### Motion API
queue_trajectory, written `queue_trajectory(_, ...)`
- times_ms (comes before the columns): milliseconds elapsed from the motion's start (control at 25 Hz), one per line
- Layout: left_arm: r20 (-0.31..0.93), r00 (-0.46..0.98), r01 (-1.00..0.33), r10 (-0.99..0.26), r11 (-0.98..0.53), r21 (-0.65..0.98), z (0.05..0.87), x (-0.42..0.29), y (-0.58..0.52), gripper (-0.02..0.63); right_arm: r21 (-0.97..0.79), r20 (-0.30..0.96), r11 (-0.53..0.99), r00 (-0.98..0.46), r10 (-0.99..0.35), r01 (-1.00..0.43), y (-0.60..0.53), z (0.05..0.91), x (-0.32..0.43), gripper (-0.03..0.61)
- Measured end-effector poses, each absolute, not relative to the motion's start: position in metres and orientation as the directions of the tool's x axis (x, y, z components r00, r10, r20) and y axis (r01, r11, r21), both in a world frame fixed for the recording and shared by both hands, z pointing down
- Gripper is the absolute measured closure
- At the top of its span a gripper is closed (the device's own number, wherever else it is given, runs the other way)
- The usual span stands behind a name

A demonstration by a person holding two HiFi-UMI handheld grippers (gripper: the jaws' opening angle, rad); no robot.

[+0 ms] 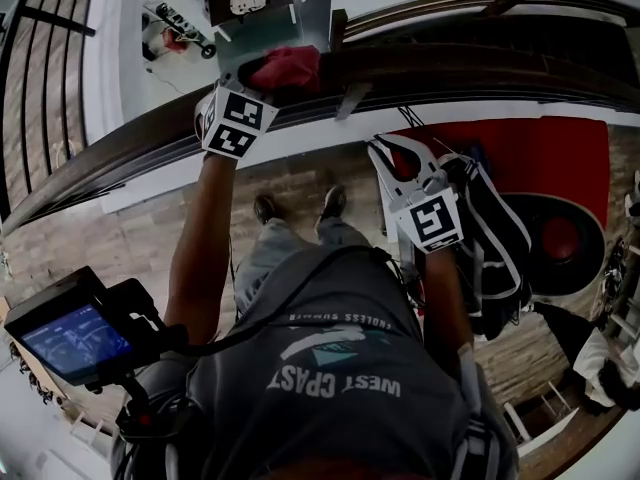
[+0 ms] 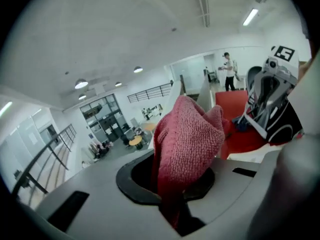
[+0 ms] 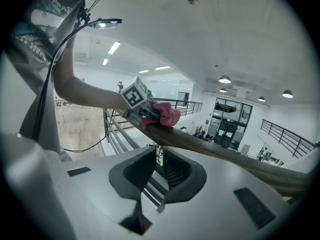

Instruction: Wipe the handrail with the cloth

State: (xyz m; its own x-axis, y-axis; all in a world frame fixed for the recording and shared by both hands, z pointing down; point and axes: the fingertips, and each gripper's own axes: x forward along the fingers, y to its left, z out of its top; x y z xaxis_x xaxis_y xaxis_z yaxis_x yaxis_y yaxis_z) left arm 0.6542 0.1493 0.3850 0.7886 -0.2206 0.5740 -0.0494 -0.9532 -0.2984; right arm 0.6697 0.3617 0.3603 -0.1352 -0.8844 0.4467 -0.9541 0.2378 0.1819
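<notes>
- Now left hand-held gripper (image 2: 172,194) clamps the red cloth (image 2: 187,139) against the handrail (image 1: 450,68).
- Right hand-held gripper (image 3: 157,171) empty, jaws slightly parted.
- Cloth looks soft and light; best pinched at its bunched fold.

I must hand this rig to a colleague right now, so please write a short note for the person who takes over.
Left tool: shut on the red cloth, which rests on top of the handrail.
Right tool: open, empty, held clear of the handrail.
Done: cloth gripped and set on the handrail. How much is already wiped cannot be seen.
Left: wipe along the handrail with the cloth.
</notes>
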Motion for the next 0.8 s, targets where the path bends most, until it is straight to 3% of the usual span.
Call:
queue_trajectory(120, 0.536, 0.830, -0.039, -0.153, -0.975, -0.218, 0.375, 0.676, 0.165, 0.566, 0.179, 0.439, 0.252, -0.152, -0.885, -0.951, 0.355, 0.358, 0.666, 0.540)
queue_trajectory(320, 0.595, 0.787, 0.115, -0.164, -0.908, -0.402, 0.389, 0.712, 0.202, 0.568, 0.176, 0.446, 0.253, -0.152, -0.882, -0.951, 0.355, 0.357, 0.668, 0.540)
queue_trajectory(480, 0.587, 0.803, 0.216, -0.101, -0.869, -0.445, 0.387, 0.742, 0.235, 0.568, 0.184, 0.450, 0.250, -0.145, -0.881, -0.951, 0.357, 0.356, 0.669, 0.540)
queue_trajectory(800, 0.582, 0.774, 0.058, -0.251, -0.886, -0.460, 0.388, 0.687, 0.164, 0.568, 0.177, 0.449, 0.216, -0.116, -0.886, -0.960, 0.366, 0.359, 0.682, 0.540)
